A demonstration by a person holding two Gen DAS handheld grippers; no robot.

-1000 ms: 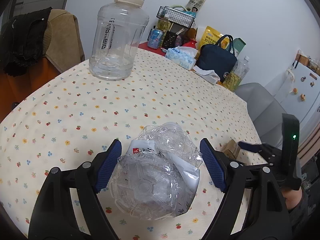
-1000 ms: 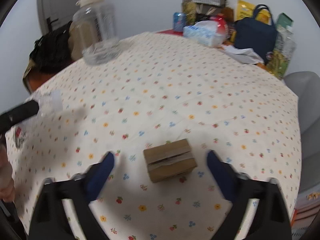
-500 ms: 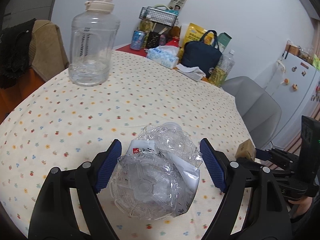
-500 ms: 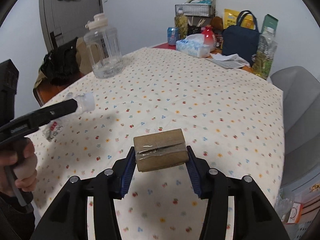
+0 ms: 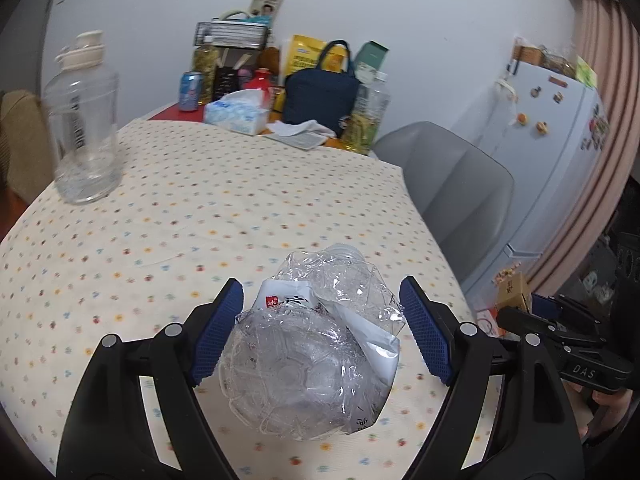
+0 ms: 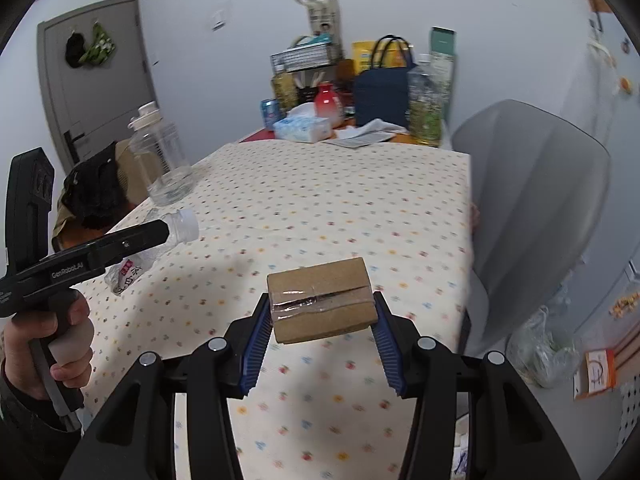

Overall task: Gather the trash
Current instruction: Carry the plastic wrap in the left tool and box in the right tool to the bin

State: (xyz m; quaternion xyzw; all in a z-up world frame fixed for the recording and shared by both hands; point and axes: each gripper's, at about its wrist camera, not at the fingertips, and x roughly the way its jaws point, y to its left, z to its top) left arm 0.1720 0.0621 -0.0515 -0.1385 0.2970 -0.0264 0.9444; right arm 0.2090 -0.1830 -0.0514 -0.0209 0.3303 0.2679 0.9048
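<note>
My left gripper [image 5: 320, 332] is shut on a crushed clear plastic bottle [image 5: 312, 352] with a white label, held above the table's near edge. The bottle's capless neck [image 6: 182, 226] shows in the right wrist view, sticking out past the left gripper. My right gripper [image 6: 320, 344] is shut on a small brown cardboard box [image 6: 322, 300] sealed with clear tape, held above the table's near right part. The box [image 5: 514, 292] and right gripper also show at the right of the left wrist view, off the table's edge.
The table [image 5: 200, 208] has a dotted cream cloth. A large clear water jug [image 5: 86, 132] stands at its far left. A tissue box [image 5: 236, 114], can, blue bag [image 5: 322, 94] and bottles crowd the far end. A grey chair [image 6: 532, 200] stands at the right, a fridge [image 5: 548, 140] beyond.
Both grippers have lifted and pulled back toward the near right of the table with their loads. A second ago the right gripper was open around the box on the table; it has closed on it.
</note>
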